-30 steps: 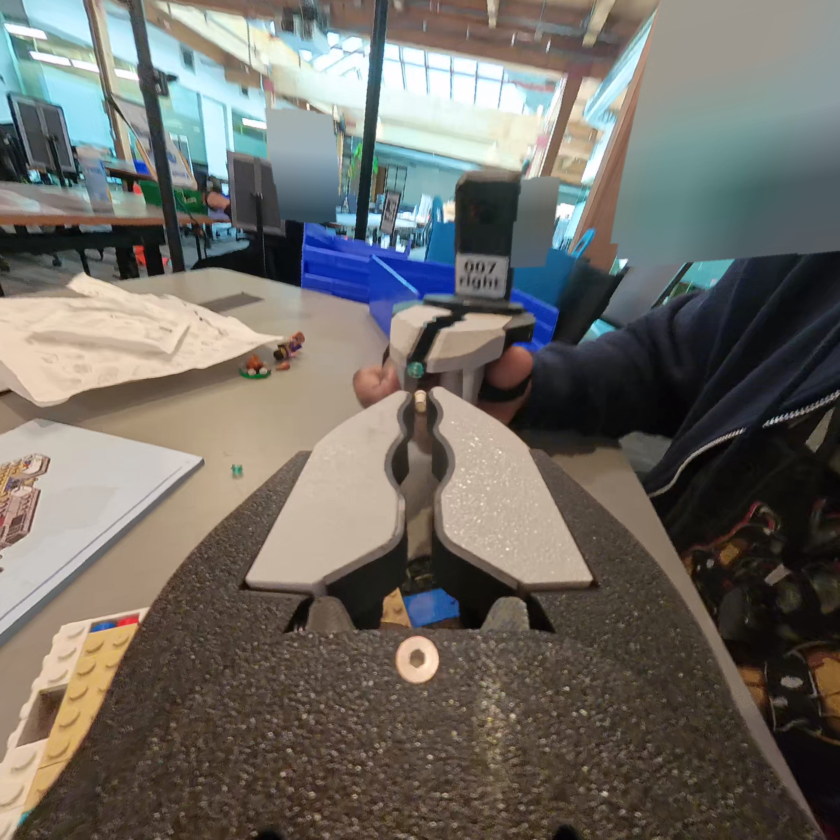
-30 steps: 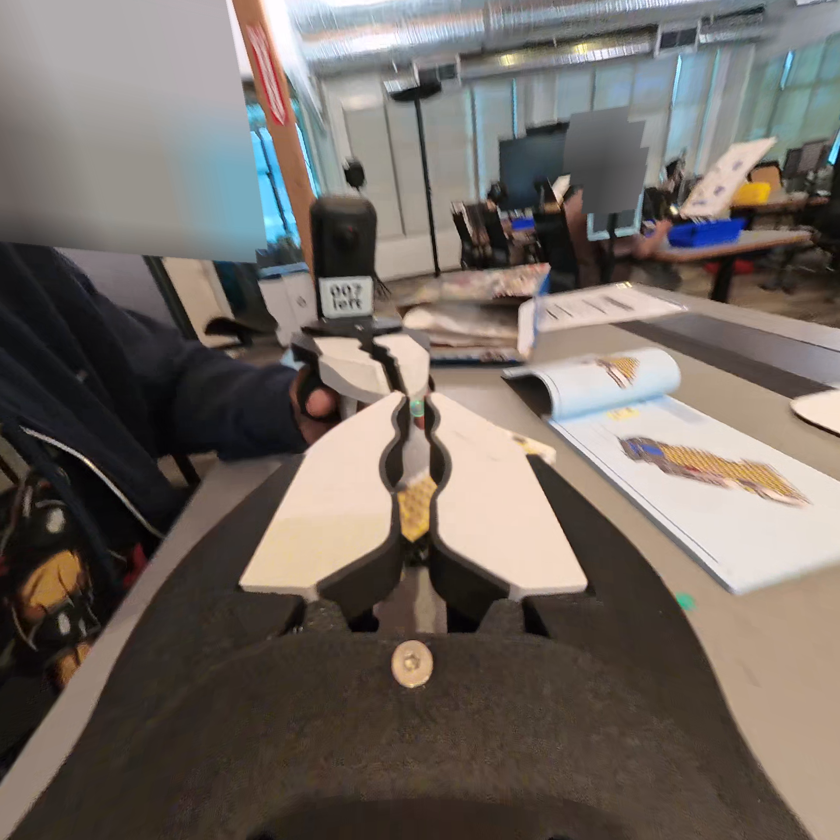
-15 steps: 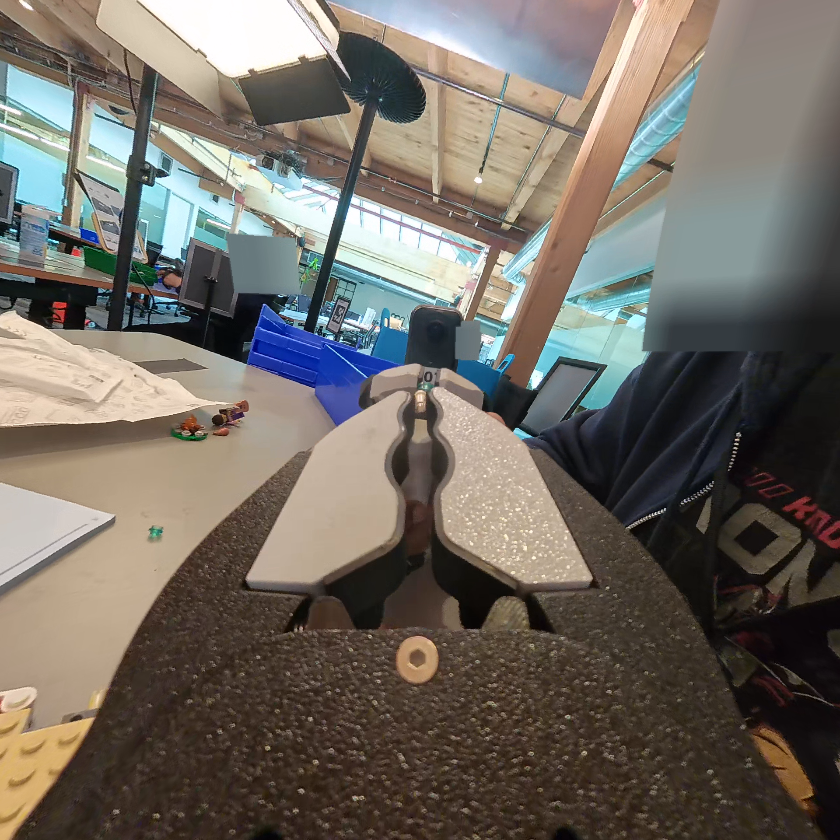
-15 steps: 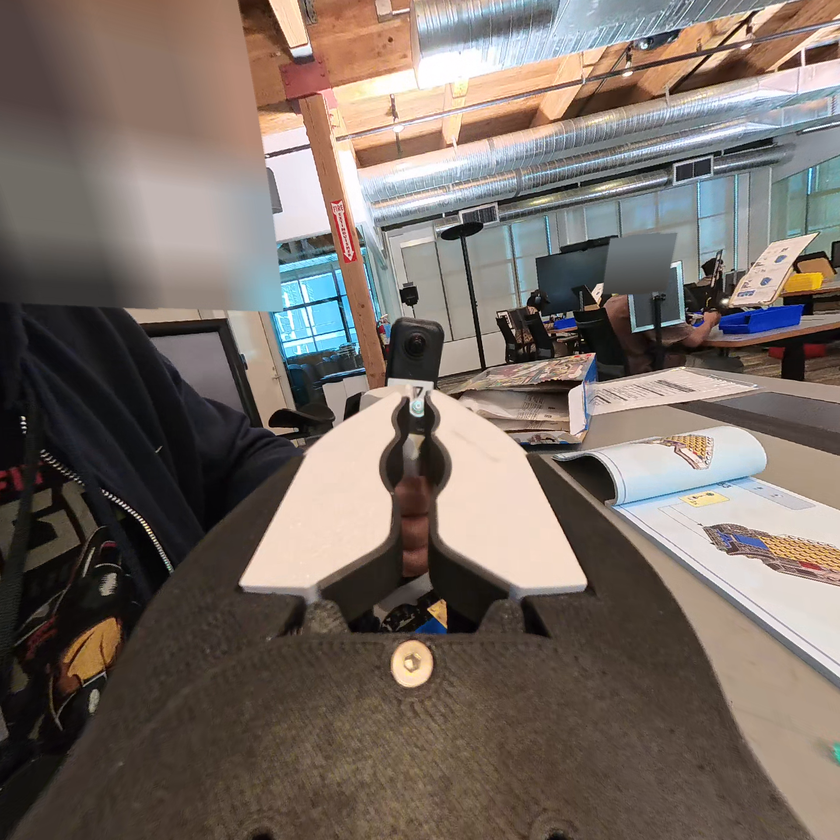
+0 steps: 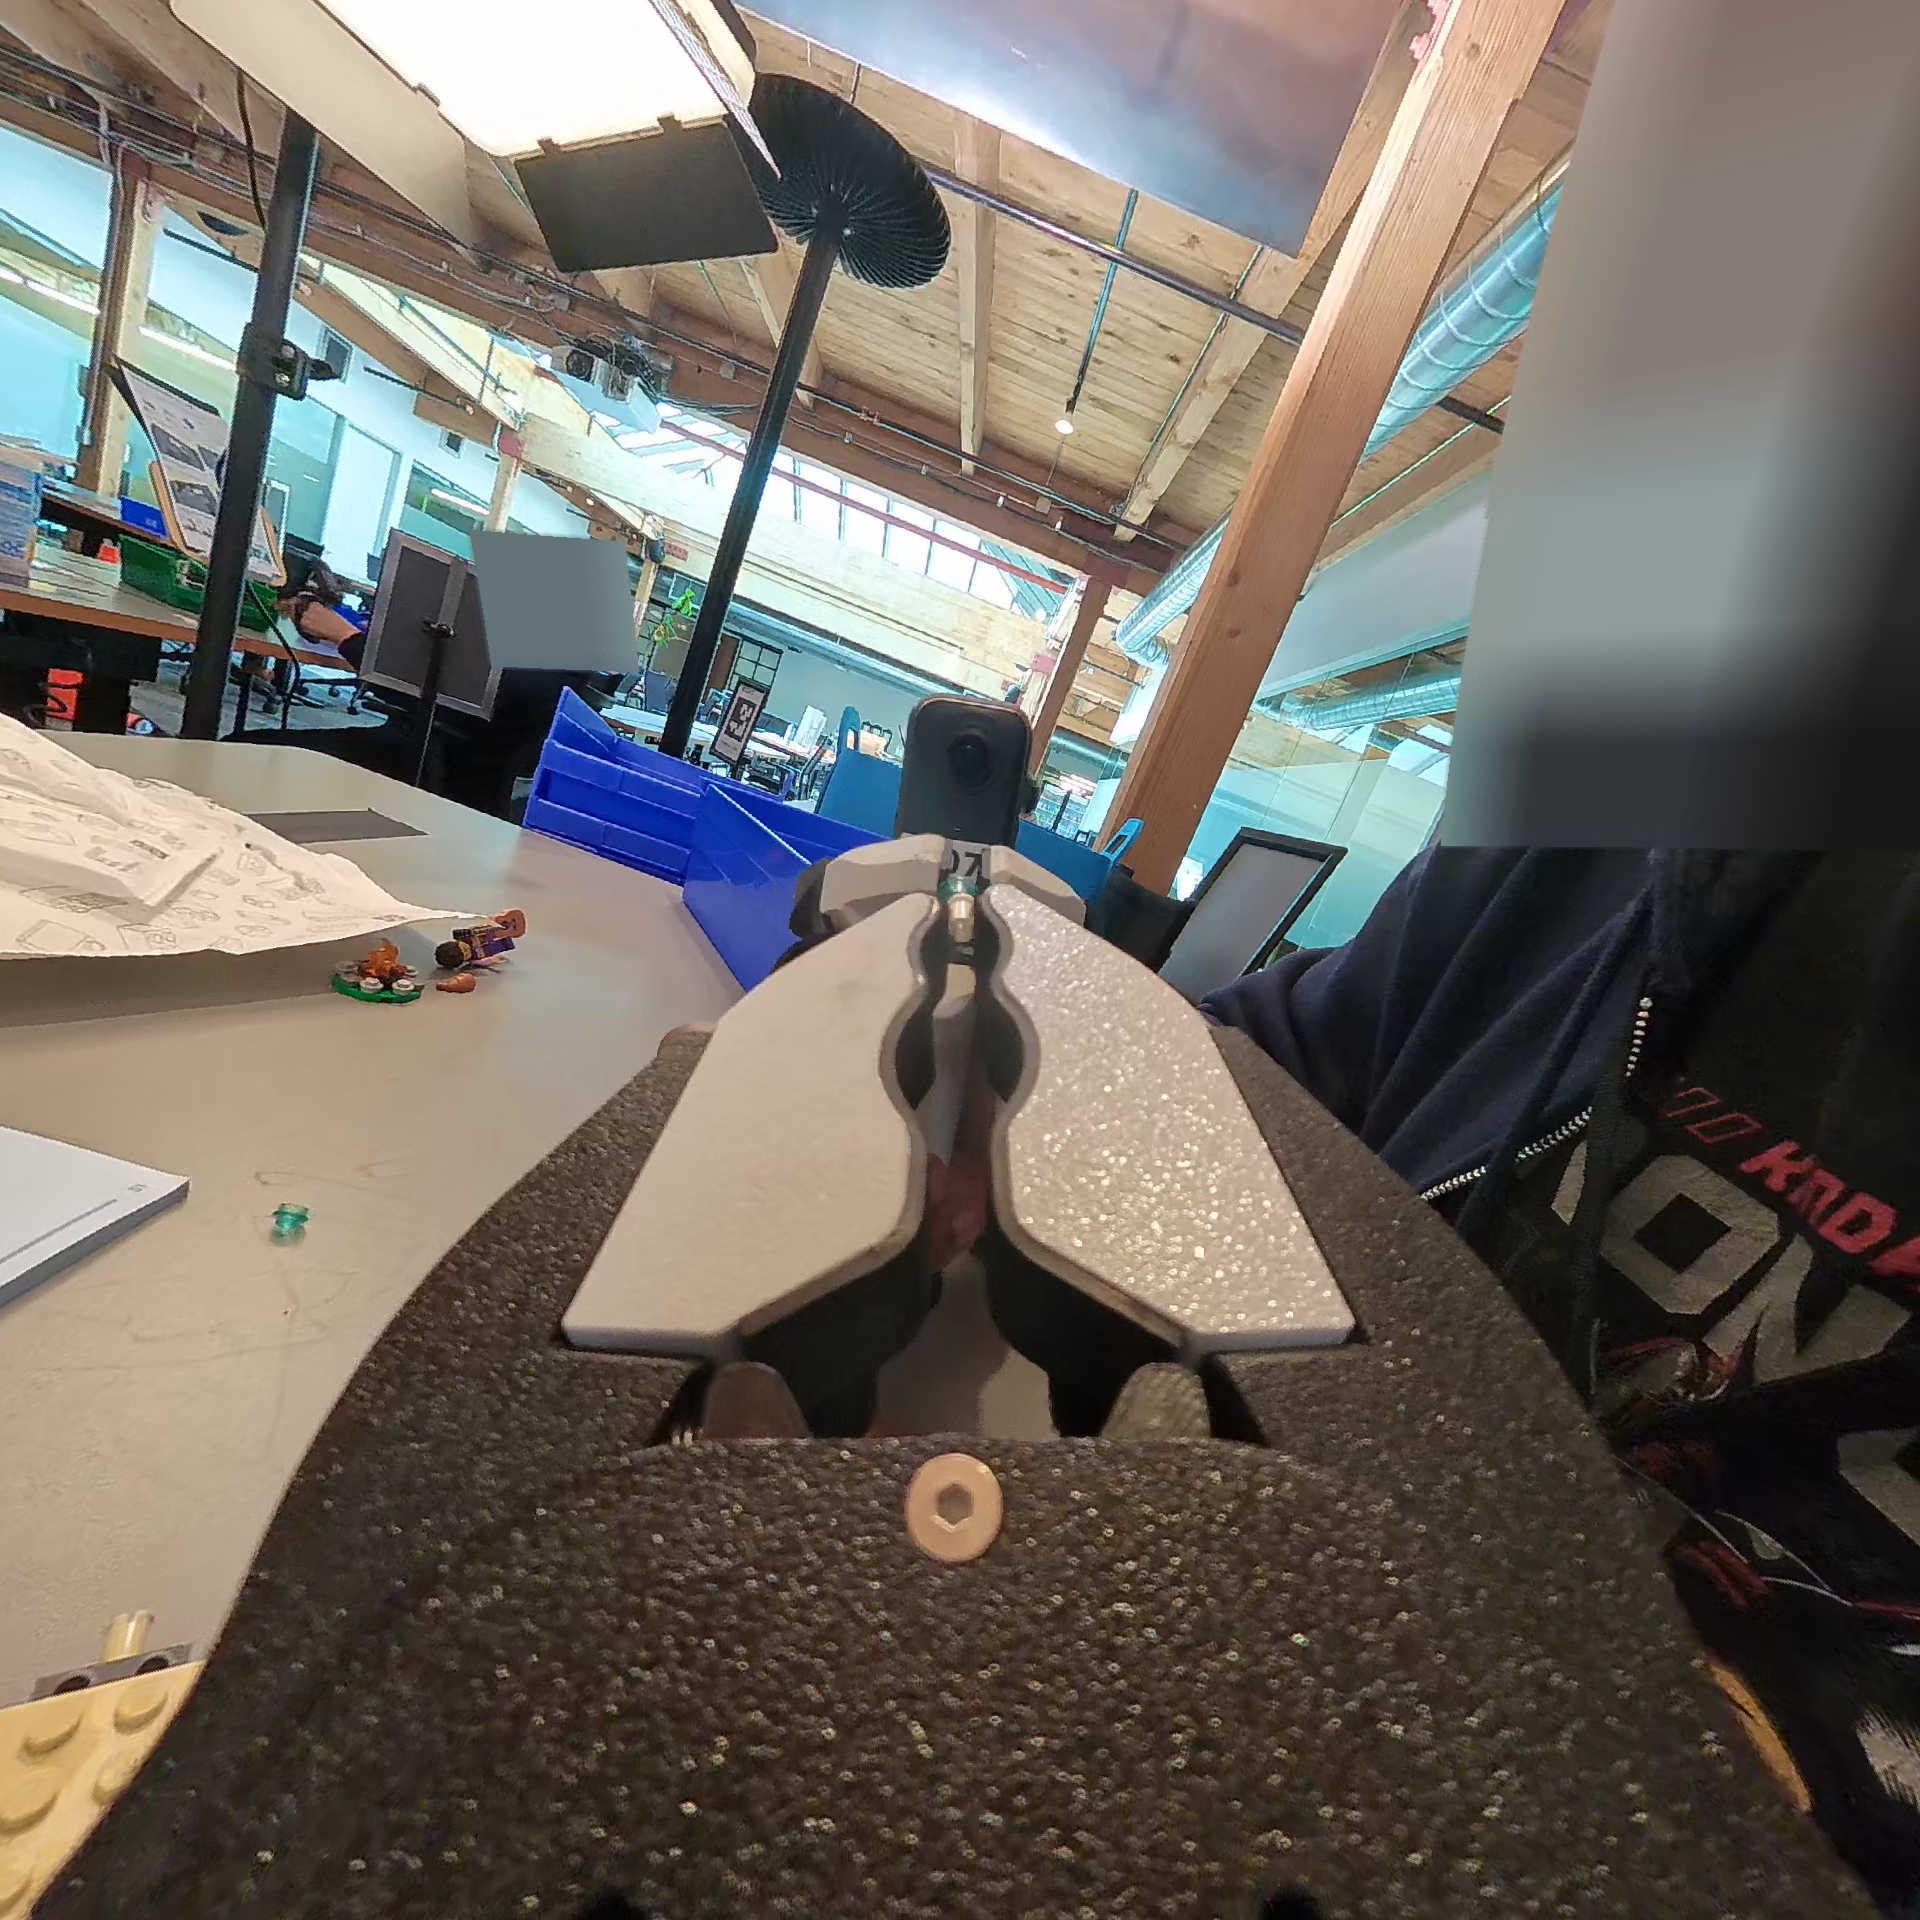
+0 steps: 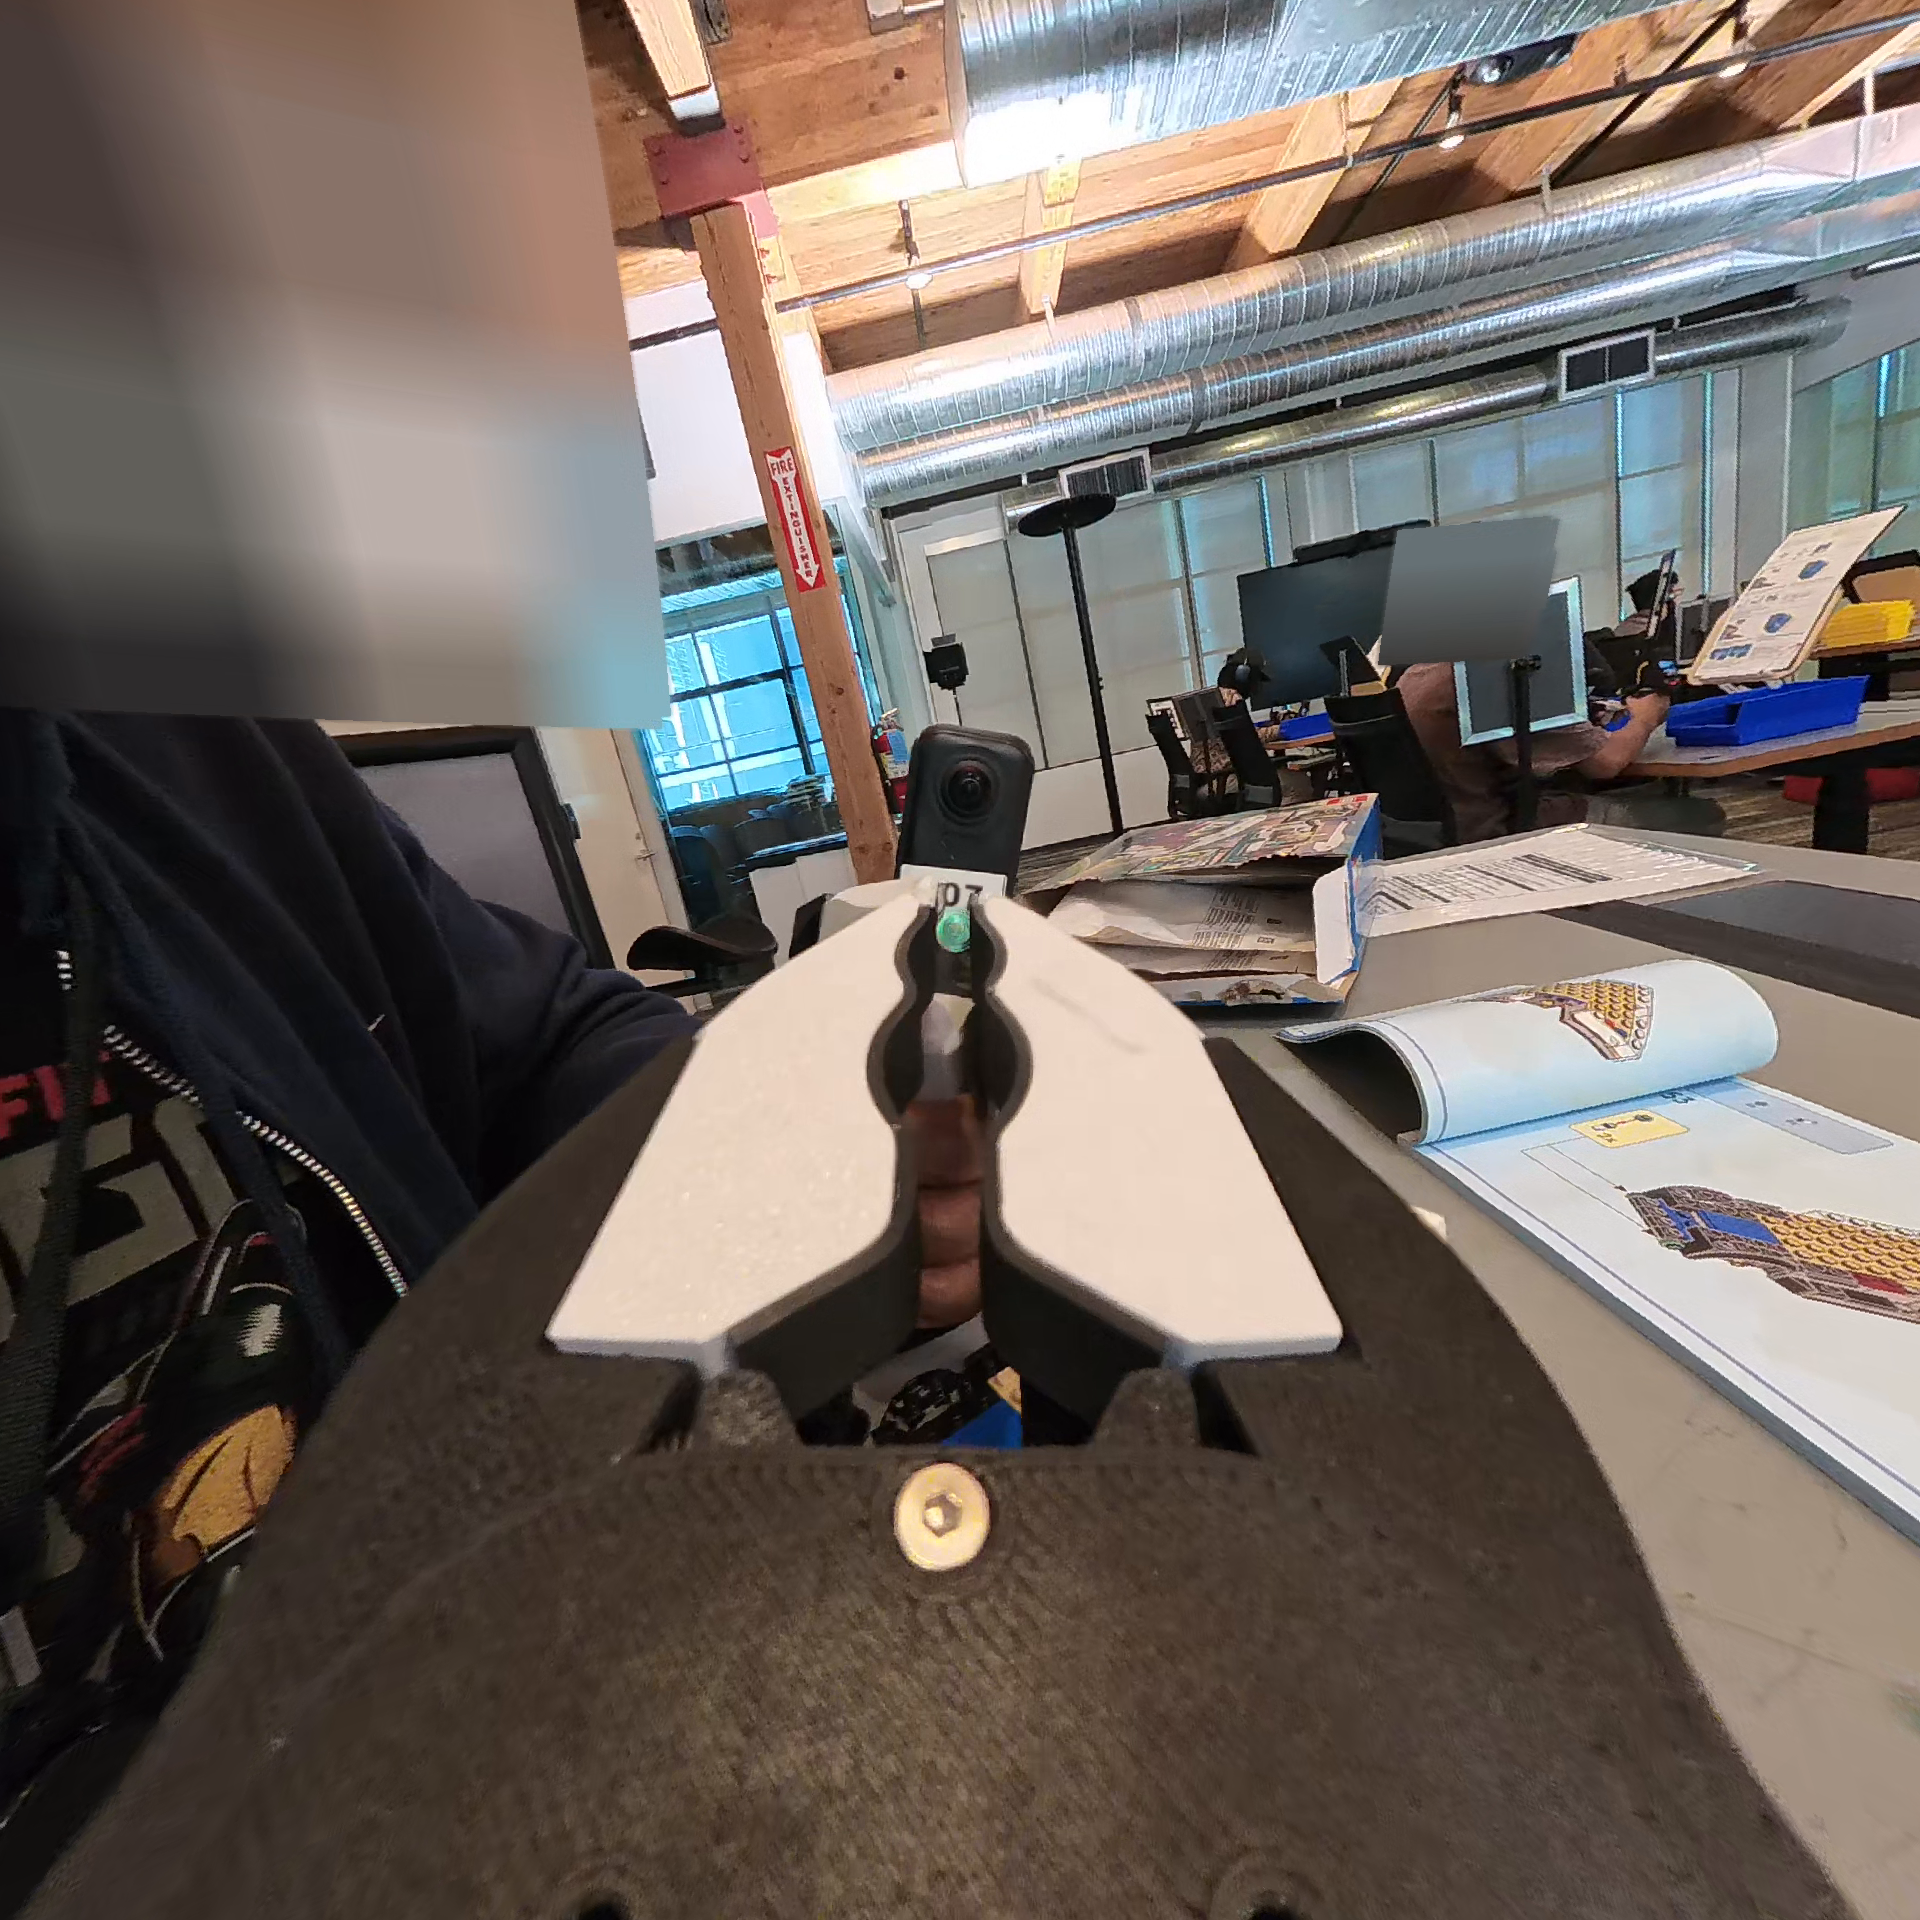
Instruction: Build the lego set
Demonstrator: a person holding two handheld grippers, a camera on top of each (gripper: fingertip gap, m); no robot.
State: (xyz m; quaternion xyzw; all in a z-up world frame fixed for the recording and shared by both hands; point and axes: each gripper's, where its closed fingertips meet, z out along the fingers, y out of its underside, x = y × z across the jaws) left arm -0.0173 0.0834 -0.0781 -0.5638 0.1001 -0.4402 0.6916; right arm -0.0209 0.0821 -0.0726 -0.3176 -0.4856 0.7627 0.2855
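My left gripper [image 5: 958, 920] is shut on a small cream peg [image 5: 962, 914] that sticks out past its fingertips. My right gripper [image 6: 952, 932] is shut on a small translucent green round stud [image 6: 952, 928]. The two grippers face each other tip to tip above the grey table [image 5: 312, 1143]. In the left wrist view the green stud [image 5: 956, 886] sits right at the far end of the cream peg, with the right gripper's grey fingers [image 5: 862, 883] and camera [image 5: 966, 769] behind it. I cannot tell whether peg and stud touch.
On the table lie a crumpled paper sheet [image 5: 156, 873], small toy figures [image 5: 384, 977], a loose green stud [image 5: 291, 1221], blue bins [image 5: 644, 810] and a tan studded plate [image 5: 62, 1766]. An open instruction booklet [image 6: 1662, 1122] and a torn box [image 6: 1226, 862] lie at the right. A person in a dark hoodie [image 5: 1558, 1039] is close by. From either gripper's tips it is about 15 cm to the tan studded plate [image 5: 62, 1766].
Both grippers tilted up from the table and drew together until their tips meet. Each kept its small piece in the grasp throughout.
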